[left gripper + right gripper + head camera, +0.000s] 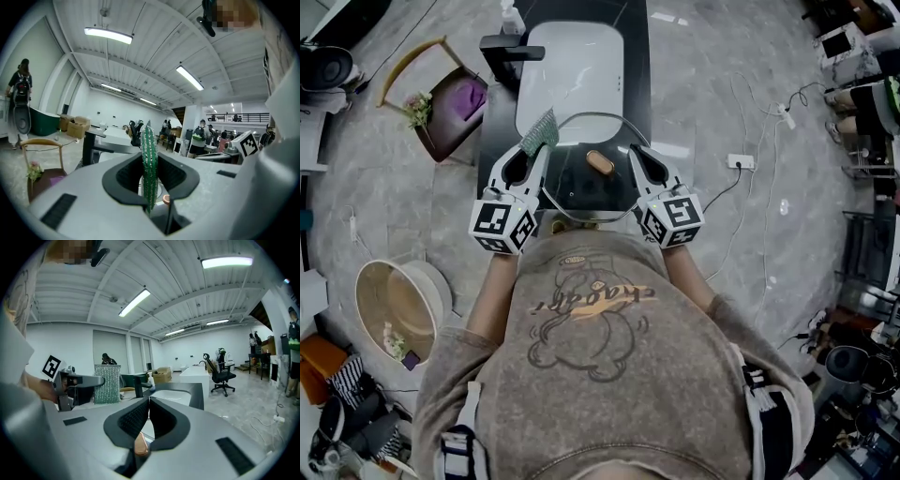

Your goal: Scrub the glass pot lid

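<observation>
Glass pot lid [584, 184] in right gripper [634, 152]; scourer [541, 132] in left gripper [533, 150].

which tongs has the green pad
The left tongs: the green pad is pinched between them, while the right tongs are shut on the lid rim.

The person's chest [581, 319] covers the table's [636, 84] near edge. From the left hand-held gripper [150, 180] the green scrub pad [149, 145] shows edge-on only, and the glass pot lid [572, 187] is hidden except a bit of knob [166, 199]. Between the right hand-held gripper's [149, 404] closed jaws the glass rim is too thin to make out
</observation>
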A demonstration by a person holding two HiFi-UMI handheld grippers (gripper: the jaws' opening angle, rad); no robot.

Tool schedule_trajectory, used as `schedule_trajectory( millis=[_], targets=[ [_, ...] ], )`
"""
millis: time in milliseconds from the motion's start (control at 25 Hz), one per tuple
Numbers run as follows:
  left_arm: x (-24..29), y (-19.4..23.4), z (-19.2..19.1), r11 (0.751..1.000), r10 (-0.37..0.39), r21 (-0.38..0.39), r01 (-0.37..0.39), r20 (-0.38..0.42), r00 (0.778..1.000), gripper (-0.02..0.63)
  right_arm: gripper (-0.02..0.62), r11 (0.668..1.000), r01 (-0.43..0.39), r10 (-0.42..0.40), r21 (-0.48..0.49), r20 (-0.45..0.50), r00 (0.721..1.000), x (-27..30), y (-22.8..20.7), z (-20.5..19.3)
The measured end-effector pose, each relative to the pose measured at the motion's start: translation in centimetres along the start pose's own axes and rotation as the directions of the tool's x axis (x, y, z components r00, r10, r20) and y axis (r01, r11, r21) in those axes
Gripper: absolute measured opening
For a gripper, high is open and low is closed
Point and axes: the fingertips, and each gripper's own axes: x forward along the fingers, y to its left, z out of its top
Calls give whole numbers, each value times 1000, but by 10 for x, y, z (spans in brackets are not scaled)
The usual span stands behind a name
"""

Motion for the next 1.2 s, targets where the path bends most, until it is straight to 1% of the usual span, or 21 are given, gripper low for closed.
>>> schedule_trajectory(
  millis=[160,320,560,1000,1200],
  targets=[
    [-1,5,-7,1000,26,-14,-26,-2,1000,86,29,1000,8,-8,14,2,1000,2,-2,-4],
    [-1,5,-9,1000,24,-18,-24,-9,1000,86,27,1000,6,-6,0,1,1000,5,1,-3],
    [0,7,-9,999,33,-25,-34,-13,999,86,26,1000,-4,4,13,10,1000,9,1,0],
    [-1,12,-15,998,43,-44,-44,-30,999,86,26,1000,6,-6,17,9,1000,11,-4,-2],
    [-1,13,-14,998,47,-41,-48,-29,998,86,26,1000,13,-13,22,8,1000,8,-6,-2]
  ],
)
